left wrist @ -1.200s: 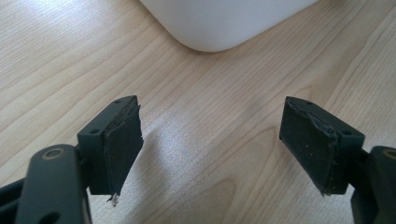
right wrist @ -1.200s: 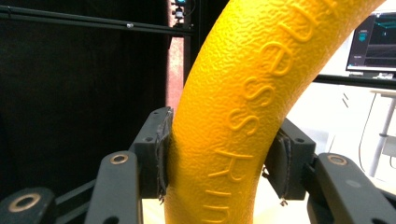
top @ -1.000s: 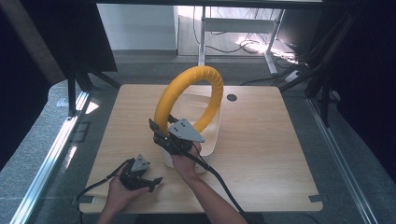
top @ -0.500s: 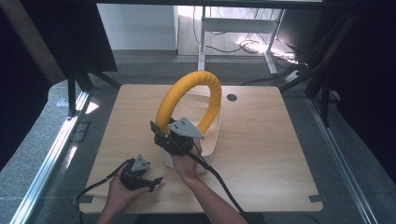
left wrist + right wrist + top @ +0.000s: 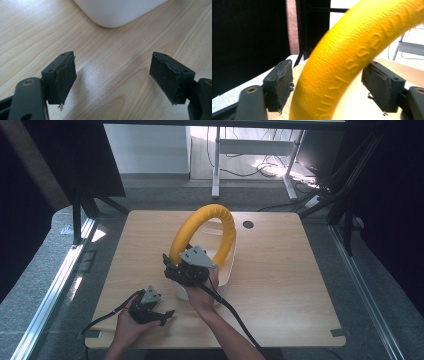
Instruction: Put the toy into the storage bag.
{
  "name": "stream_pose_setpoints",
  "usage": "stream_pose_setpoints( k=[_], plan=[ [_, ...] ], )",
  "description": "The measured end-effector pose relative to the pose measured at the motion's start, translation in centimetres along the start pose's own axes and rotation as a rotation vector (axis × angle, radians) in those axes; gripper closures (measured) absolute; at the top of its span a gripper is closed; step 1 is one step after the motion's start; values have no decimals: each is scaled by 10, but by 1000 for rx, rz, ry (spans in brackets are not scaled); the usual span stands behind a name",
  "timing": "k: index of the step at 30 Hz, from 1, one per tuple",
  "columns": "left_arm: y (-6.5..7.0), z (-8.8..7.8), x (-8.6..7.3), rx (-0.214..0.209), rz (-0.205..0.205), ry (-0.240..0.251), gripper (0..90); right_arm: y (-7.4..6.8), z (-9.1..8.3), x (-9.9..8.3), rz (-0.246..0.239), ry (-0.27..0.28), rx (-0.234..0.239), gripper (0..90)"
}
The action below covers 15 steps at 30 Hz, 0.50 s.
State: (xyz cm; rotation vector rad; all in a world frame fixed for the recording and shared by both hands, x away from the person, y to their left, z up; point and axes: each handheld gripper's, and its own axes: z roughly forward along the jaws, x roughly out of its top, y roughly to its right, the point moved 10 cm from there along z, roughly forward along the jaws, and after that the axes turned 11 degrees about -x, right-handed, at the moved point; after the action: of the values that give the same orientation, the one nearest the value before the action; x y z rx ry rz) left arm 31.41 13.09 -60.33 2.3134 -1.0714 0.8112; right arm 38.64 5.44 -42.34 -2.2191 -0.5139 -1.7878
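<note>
A white tub (image 5: pixel 227 270) with a thick yellow foam handle (image 5: pixel 227 227) arched over it stands mid-table. My right gripper (image 5: pixel 172 265) is at the handle's left leg. Its jaws have just been opening and now stand open, with the yellow handle (image 5: pixel 352 50) between the pads of the right gripper (image 5: pixel 329 85). There is a clear gap at the left pad. My left gripper (image 5: pixel 162 316) rests low near the table's front left, held in a hand. In its own view the left gripper (image 5: pixel 113 75) is open over bare wood, with the tub's rounded corner (image 5: pixel 117 11) just ahead.
The wooden table (image 5: pixel 300 285) has a round cable hole (image 5: pixel 248 225) behind the tub. Black cables trail from both grippers toward the front edge. Dark frame posts stand off the table's left and right sides, with a white desk frame farther back.
The yellow handle's arch sits a little lower and further left than a second ago. Both hands have stayed where they were.
</note>
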Motion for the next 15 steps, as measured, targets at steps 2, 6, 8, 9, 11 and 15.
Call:
stream_pose_setpoints(
  k=[2,6,8,9,11,15],
  plan=[
    [0,0,0,0,0,0,212,1,0,-1,3,-6,-3,237],
    [0,0,0,1,0,0,212,4,-1,-4,34,-19,24,227],
    [0,0,0,0,-1,-2,212,5,-2,-4,37,-18,28,225],
    [0,1,0,0,0,-2,212,5,-3,-4,40,-18,30,221],
    [0,1,0,-1,0,-3,212,9,-7,-3,45,-8,39,214],
    [0,1,0,0,-1,-2,212,13,-14,-2,64,-4,63,212]
  ],
)
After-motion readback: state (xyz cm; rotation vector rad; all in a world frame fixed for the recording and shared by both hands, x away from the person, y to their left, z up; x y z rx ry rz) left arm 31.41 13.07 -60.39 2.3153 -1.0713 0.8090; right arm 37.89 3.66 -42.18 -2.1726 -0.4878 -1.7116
